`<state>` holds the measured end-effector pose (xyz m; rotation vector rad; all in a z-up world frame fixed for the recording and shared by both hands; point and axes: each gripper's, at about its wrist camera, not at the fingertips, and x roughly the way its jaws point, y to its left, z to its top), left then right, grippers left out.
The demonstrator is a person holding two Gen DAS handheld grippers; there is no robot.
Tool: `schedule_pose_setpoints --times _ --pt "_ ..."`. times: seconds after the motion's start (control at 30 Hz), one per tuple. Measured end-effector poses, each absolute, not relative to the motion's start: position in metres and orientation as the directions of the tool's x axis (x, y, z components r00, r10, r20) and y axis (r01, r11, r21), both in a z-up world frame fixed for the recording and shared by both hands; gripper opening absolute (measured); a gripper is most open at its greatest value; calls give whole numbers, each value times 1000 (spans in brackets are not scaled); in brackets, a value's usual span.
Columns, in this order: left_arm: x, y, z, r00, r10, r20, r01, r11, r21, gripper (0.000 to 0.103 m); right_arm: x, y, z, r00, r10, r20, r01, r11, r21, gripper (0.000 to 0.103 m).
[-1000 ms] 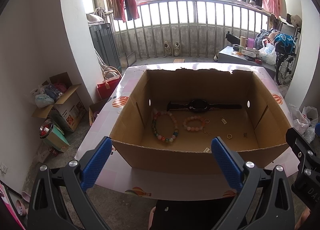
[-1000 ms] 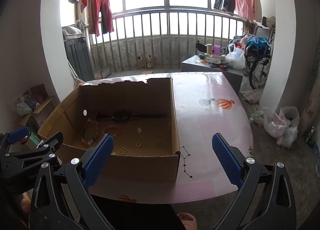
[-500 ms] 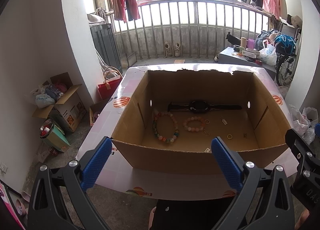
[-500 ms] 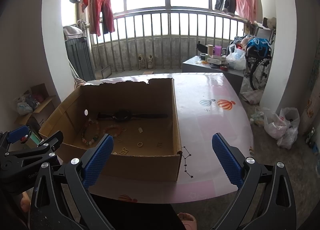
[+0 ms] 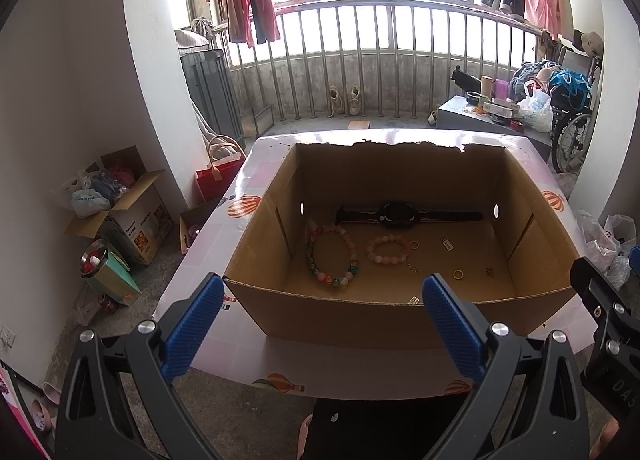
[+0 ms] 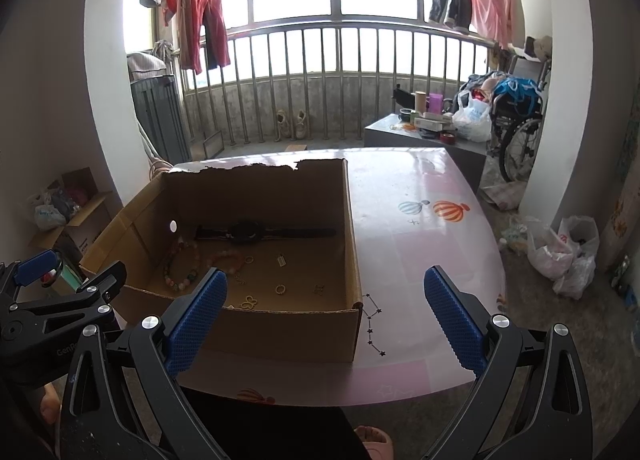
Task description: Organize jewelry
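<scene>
Plainly, both tools hang short of the near edge of the table (image 6: 420, 228), each with its blue-padded jaws spread wide and nothing between them; the left gripper (image 5: 320, 324) faces the open cardboard box (image 5: 400, 318) straight on, while the right gripper (image 6: 326, 322) sits off toward the box's right wall, over the bare pink tabletop with its balloon prints. On the box floor lies the jewelry: a black watch (image 5: 400, 214) is stretched flat along the far wall; just in front of it, toward the left, a large multicoloured bead bracelet (image 5: 330, 254) lies beside a smaller pink bead bracelet (image 5: 388, 248), the two apart; a thin gold chain (image 5: 412, 266) trails from the pink one's near right side; a small ring (image 5: 414, 245) rests just right of the pink beads, and a gold ring (image 5: 458, 274) lies nearer the front wall; a small tag (image 5: 448, 245) sits between them, further back. From the right wrist view a butterfly-shaped gold piece (image 6: 249, 302) shows close to the front wall, with another tiny charm (image 6: 319, 289) to its right, too small to make out. Beyond the table stands a barred balcony railing (image 5: 380, 60) with clothes hung above it.
</scene>
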<state>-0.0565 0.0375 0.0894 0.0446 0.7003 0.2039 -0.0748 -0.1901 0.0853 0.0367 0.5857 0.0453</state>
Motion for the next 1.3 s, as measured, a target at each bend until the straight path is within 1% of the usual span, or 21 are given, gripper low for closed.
schedule_pose_setpoints --times 0.97,1.3 --pt "-58 37 92 745 203 -635 -174 979 109 98 -76 -190 87 834 52 -549 -31 998 47 95" --pt "-56 38 90 737 195 -647 -166 980 105 98 -75 -188 91 831 50 -553 -33 999 41 95"
